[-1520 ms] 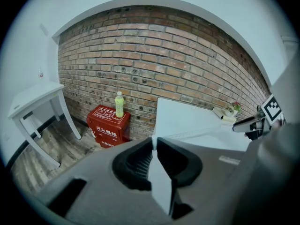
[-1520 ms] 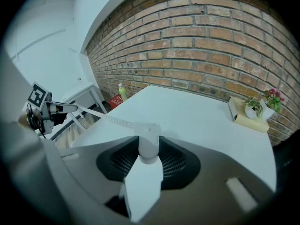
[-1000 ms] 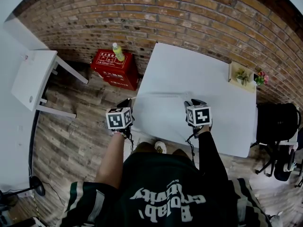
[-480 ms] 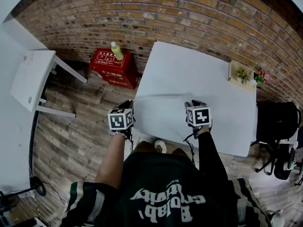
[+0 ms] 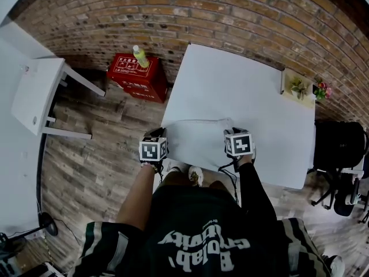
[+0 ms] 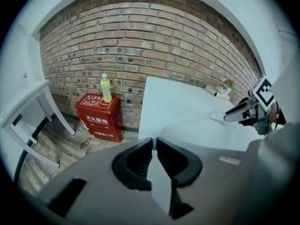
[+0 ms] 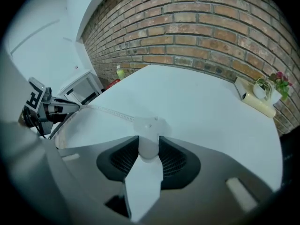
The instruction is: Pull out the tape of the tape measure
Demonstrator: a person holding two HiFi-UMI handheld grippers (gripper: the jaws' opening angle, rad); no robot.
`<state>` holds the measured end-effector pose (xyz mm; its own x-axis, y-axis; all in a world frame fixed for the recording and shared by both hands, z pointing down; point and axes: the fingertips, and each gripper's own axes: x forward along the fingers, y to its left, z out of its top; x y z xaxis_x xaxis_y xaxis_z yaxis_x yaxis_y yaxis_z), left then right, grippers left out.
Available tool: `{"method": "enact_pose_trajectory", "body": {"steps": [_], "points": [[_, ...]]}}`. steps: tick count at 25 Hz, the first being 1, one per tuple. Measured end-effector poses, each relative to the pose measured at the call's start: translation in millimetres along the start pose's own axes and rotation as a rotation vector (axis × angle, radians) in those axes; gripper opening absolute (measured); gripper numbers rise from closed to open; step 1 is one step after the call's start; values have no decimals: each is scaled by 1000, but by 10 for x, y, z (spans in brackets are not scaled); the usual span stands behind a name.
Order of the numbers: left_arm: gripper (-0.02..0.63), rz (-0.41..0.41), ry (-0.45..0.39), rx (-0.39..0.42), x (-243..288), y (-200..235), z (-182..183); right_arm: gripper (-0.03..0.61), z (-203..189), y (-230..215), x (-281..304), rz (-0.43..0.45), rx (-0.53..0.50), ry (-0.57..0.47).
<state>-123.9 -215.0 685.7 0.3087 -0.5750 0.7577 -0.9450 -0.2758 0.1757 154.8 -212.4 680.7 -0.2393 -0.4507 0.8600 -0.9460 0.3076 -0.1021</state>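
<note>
A white tape measure case point(image 7: 149, 129) sits between the pads of my right gripper point(image 7: 148, 143), which is shut on it above the near part of the white table point(image 7: 197, 93). The thin white tape point(image 7: 110, 110) runs from the case leftward to my left gripper point(image 7: 70, 108). In the left gripper view the jaws of the left gripper point(image 6: 153, 144) are pinched shut on the tape's end, and the tape point(image 6: 192, 122) stretches away to the right gripper point(image 6: 234, 116). From the head view the tape point(image 5: 199, 120) spans between the left gripper point(image 5: 157, 133) and the right gripper point(image 5: 232, 128).
A red box point(image 5: 135, 74) with a yellow-green bottle point(image 5: 140, 55) stands by the brick wall, left of the table point(image 5: 242, 79). A small white side table point(image 5: 34, 94) is further left. A tray with a plant point(image 5: 298, 89) sits at the table's far right, near a black chair point(image 5: 340, 149).
The left gripper has shifted a little to the right, so the two grippers stand slightly closer together. The tape shows a slight sag. Both grips look unchanged.
</note>
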Motion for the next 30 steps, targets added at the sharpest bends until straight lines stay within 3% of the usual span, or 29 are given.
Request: {"method": "enact_pose_trajectory", "body": {"steps": [6,13,15,19,30], "points": [[43,-2,41,24,117,-32,-182,149,-215,63,186,4,-11,59],[44,27,18,34,154,-8,-149,149,-236,56,195,4,-19,39],[79,27,2,36,147,-7,-132,153,-217,56,186,8,-20,14],[149,28,-68,55,61,-7,15,219,-70,48,105,27,-21,-85],[149,54,-401,187,-715,-197,1215,219,898,167,-692,40,-86,-477]]}}
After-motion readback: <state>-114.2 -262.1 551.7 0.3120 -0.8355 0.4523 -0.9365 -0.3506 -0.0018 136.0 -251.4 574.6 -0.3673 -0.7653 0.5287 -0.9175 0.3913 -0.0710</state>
